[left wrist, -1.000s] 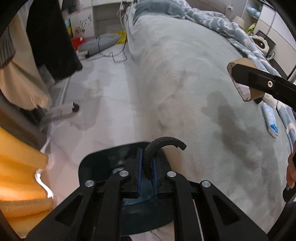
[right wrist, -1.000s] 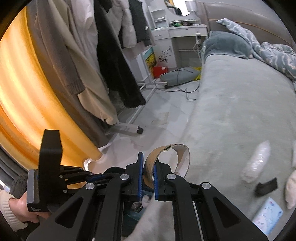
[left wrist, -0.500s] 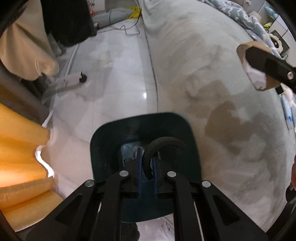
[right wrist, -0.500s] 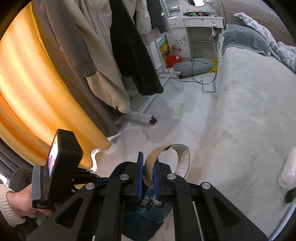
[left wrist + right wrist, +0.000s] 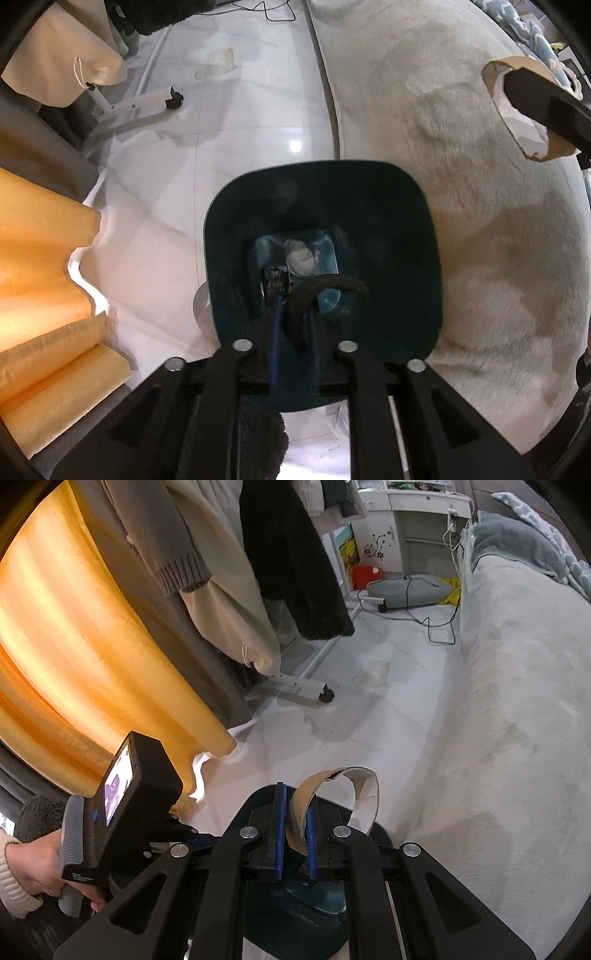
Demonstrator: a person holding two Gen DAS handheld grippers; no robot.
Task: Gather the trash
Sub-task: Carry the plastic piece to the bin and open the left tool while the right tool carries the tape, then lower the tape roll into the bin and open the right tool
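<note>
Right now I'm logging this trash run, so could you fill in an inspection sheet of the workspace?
Surface: white tiled floor beside a grey-covered bed.
Job's things: dark bin holding trash; black curved strip; cardboard ring.
Clutter: stain on floor.
Grippers: left gripper over the bin, jaws just opening, strip between them; right gripper shut on the ring.
Cables: black cord on floor.
Surroundings: orange curtain, hanging clothes.

left wrist: straight down, close over bin [image 5: 321,258] | right wrist: slanting down | shared: bin, bed [image 5: 517,701]
</note>
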